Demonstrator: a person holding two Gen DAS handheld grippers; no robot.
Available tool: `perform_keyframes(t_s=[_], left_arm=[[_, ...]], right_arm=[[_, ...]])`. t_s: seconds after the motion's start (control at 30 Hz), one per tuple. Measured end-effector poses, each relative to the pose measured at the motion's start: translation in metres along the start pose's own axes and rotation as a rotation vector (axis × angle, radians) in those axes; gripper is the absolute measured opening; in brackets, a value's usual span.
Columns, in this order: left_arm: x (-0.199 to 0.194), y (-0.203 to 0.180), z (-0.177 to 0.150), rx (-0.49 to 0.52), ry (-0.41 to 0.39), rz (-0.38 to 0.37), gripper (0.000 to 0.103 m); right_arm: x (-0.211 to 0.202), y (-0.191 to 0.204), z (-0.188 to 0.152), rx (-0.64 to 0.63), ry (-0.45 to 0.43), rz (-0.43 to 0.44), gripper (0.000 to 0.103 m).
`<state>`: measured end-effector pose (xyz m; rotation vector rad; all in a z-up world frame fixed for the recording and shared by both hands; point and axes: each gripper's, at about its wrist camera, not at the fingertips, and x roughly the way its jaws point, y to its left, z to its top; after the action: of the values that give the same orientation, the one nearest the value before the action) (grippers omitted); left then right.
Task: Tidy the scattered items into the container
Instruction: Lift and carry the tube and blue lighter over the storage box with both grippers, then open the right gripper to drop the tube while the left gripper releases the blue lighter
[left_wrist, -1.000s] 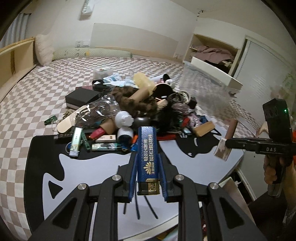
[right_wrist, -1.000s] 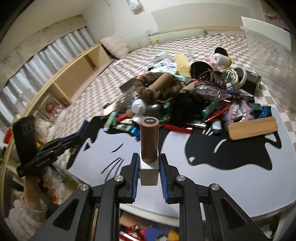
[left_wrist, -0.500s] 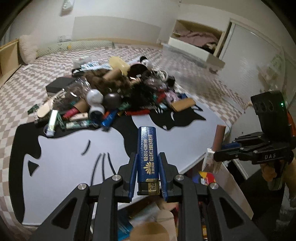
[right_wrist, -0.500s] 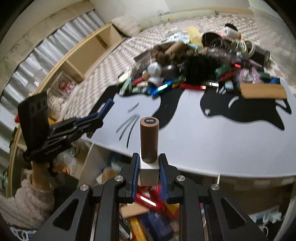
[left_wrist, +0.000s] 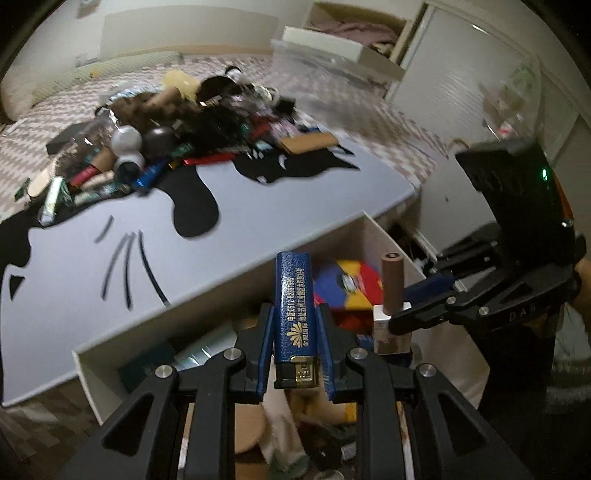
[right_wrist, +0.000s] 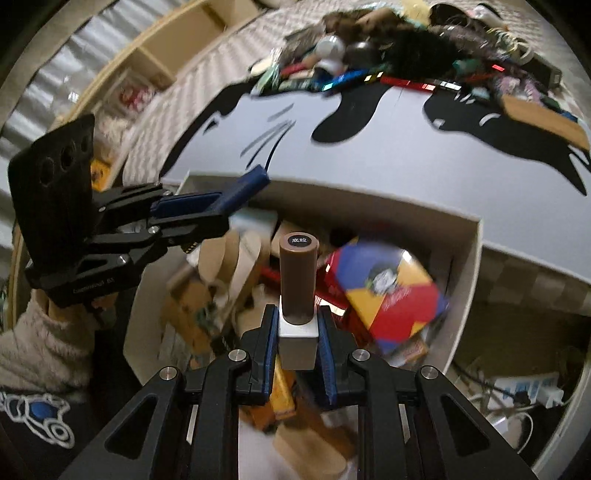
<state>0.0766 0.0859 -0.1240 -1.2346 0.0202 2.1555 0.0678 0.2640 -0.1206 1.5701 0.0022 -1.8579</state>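
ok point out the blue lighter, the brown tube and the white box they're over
blue lighter (left_wrist: 297, 306), left wrist view, printed face
brown tube (right_wrist: 298, 277), right wrist view, side of the barrel
white box (right_wrist: 476, 266), right wrist view, right wall

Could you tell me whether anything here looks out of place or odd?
Yes: a heap of small items lies jumbled at the far edge of the cat-print mat, not yet tidied. The white box below is crammed haphazardly, with a colourful carton lying tilted. Nothing looks spilled or broken.

Left claw (left_wrist: 295, 328) clamped, tilted down; right claw (right_wrist: 298, 325) likewise.
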Motion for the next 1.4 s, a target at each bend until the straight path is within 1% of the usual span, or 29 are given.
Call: perform_keyframes(t_s=[0.23, 0.33, 0.47, 0.63, 0.77, 1.0, 1.3, 1.4], left_arm=[[0.006, -0.016, -0.022, 0.01, 0.054, -0.059, 0.022], [0.006, -0.023, -0.029, 0.025, 0.071, -0.063, 0.022], [0.007, -0.029, -0.036, 0.035, 0.101, -0.054, 0.022], [0.006, -0.035, -0.045, 0.045, 0.123, -0.053, 0.022], [0.004, -0.032, -0.051, 0.032, 0.132, -0.058, 0.022], [0.004, -0.028, -0.061, 0.014, 0.158, -0.056, 0.022], [0.004, -0.025, -0.072, 0.016, 0.193, -0.016, 0.022], [0.003, -0.026, -0.075, 0.027, 0.201, -0.005, 0.022]], right_arm=[[0.018, 0.015, -0.02, -0.048, 0.126, -0.003, 0.022], [0.025, 0.019, -0.028, -0.061, 0.187, -0.016, 0.022], [0.031, 0.022, -0.035, -0.066, 0.239, -0.018, 0.022], [0.037, 0.027, -0.041, -0.072, 0.279, -0.018, 0.022], [0.04, 0.029, -0.046, -0.073, 0.311, -0.023, 0.022], [0.038, 0.029, -0.058, -0.067, 0.374, -0.059, 0.022], [0.043, 0.03, -0.061, -0.072, 0.404, -0.098, 0.022], [0.045, 0.03, -0.06, -0.07, 0.411, -0.097, 0.022]])
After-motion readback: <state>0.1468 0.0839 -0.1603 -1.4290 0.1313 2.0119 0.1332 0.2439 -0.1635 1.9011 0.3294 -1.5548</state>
